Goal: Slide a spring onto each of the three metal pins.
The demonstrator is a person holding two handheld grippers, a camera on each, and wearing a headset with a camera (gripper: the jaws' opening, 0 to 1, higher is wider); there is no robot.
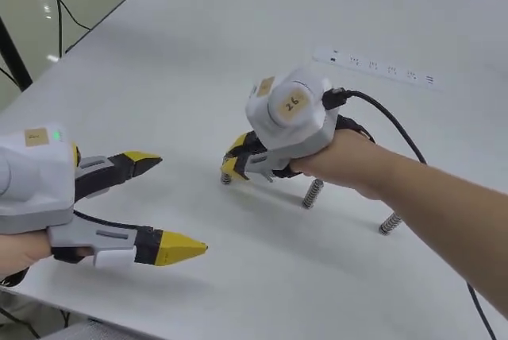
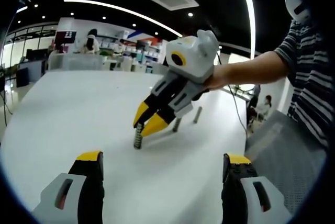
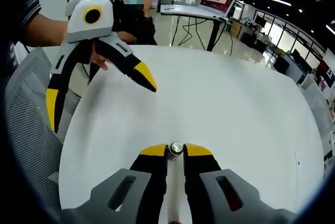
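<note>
Your left claw hovers at the near left above the white surface. Its yellow-tipped jaws are spread wide apart and carry nothing. It is well apart from the work.

Further right, your right claw is angled down at the middle of the surface. Its jaws are drawn together on the top of the leftmost spring, which stands upright with its foot on the surface. In the right gripper view a round metal end sits between the tips. Whether that is the coil's top or the head of a pin cannot be told.

To the right, the middle spring and then the rightmost spring also stand upright, leaning a little. They are near each other and nothing touches them. The coils hide the pins, so it seems all three may already be threaded.

Treat each spring as light, small and springy. Its wire is likely slick against the hard tips, so it will probably squirm or shoot away under a hard pinch. Take it across the coils near the top with a gentle squeeze, keep it in line with its pin, and let it slide down rather than forcing it.

A power strip lies far right, clear of the work.
</note>
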